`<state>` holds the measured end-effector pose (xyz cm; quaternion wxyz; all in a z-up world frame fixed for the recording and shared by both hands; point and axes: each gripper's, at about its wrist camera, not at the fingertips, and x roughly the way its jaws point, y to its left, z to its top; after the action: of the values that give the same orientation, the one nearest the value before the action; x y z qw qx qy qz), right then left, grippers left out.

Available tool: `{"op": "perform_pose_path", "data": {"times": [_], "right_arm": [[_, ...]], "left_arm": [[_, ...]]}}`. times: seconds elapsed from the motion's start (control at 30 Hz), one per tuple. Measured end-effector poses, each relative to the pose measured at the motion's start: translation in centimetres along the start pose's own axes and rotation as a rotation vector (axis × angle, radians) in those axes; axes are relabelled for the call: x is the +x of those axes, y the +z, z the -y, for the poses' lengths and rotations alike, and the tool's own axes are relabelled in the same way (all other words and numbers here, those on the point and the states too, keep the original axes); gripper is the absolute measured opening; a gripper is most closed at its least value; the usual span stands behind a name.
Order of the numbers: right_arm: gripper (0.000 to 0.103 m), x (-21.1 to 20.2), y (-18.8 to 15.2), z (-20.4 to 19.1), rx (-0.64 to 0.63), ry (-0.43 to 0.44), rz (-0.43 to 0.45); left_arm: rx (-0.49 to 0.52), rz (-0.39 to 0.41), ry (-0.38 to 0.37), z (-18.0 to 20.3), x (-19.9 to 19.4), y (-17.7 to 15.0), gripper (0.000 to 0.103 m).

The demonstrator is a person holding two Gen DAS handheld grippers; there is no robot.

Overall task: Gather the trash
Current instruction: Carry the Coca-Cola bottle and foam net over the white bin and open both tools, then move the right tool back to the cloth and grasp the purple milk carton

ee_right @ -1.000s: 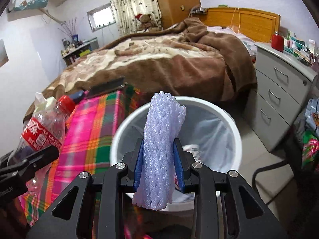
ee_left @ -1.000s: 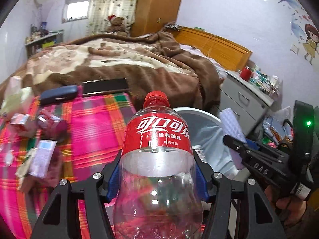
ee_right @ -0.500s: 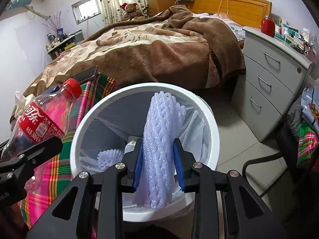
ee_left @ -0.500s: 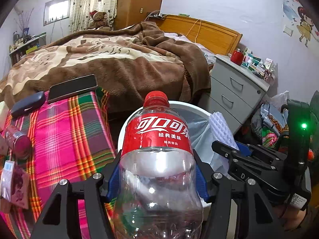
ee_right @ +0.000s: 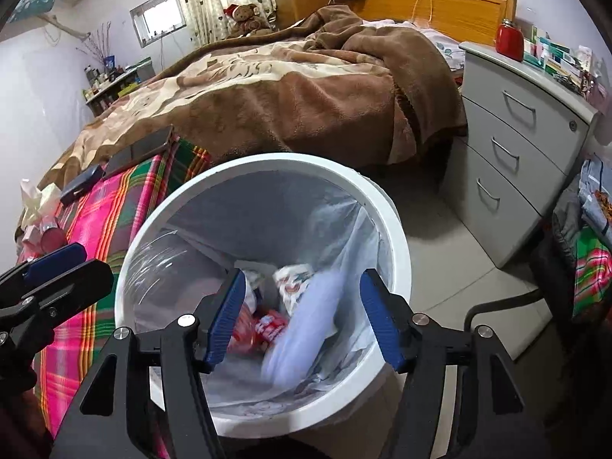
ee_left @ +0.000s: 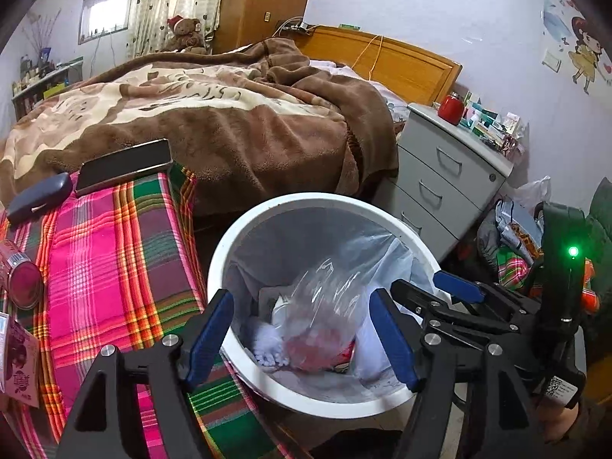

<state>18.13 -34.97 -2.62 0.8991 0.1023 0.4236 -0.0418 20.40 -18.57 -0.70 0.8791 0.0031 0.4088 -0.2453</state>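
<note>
A white trash bin (ee_left: pixel 267 206) with a clear liner stands by the plaid table. My left gripper (ee_left: pixel 302 338) is open and empty above its near rim. The clear cola bottle (ee_left: pixel 325 313) with a red label lies blurred inside the bin. My right gripper (ee_right: pixel 302 319) is open and empty above the same bin (ee_right: pixel 386 206). The lilac foam net (ee_right: pixel 302 329) is blurred inside it, beside the red label (ee_right: pixel 264 327). The right gripper also shows in the left wrist view (ee_left: pixel 455 294).
A plaid cloth (ee_left: pixel 114 252) covers the table at left, with a phone (ee_left: pixel 122 164), a dark case (ee_left: pixel 38 197), a red can (ee_left: pixel 23 279) and small cartons (ee_left: pixel 17 359). A bed (ee_left: pixel 229 114) lies behind. A grey drawer unit (ee_left: pixel 443 176) stands right.
Both grippers opened over the bin. The cola bottle left my left gripper and the foam net left my right gripper; both dropped into the bin.
</note>
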Motion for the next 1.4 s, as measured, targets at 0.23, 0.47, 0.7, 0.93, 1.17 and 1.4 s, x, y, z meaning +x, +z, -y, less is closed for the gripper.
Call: {"op": "perform_pose_path", "data": {"times": [0.23, 0.47, 0.7, 0.93, 1.17, 1.4], "right_arm": [[0.064, -0.9, 0.1, -0.1, 0.025, 0.0, 0.032], [0.064, -1.8, 0.1, -1.1, 0.029, 0.015, 0.06], [0.064, -2.5, -0.1, -3.3, -0.007, 0.04, 0.082], [0.064, -2.7, -0.5, -5.6, -0.037, 0.08, 0.087], [0.064, -2.5, -1.0, -8.6, -0.077, 0.131, 0.084], [0.064, -2.3, -1.8, -12.5, -0.133, 0.193, 0.069]], "left_arm": [[-0.025, 0.024, 0.006, -0.8, -1.8, -0.3, 0.073], [-0.052, 0.057, 0.016, -2.1, -4.2, -1.0, 0.073], [-0.08, 0.085, 0.055, -3.9, -6.5, -2.1, 0.073], [-0.144, 0.13, 0.102, -7.1, -9.3, -3.6, 0.073], [-0.202, 0.163, 0.177, -11.1, -12.2, -5.5, 0.073], [-0.272, 0.179, 0.255, -15.7, -14.9, -7.9, 0.073]]}}
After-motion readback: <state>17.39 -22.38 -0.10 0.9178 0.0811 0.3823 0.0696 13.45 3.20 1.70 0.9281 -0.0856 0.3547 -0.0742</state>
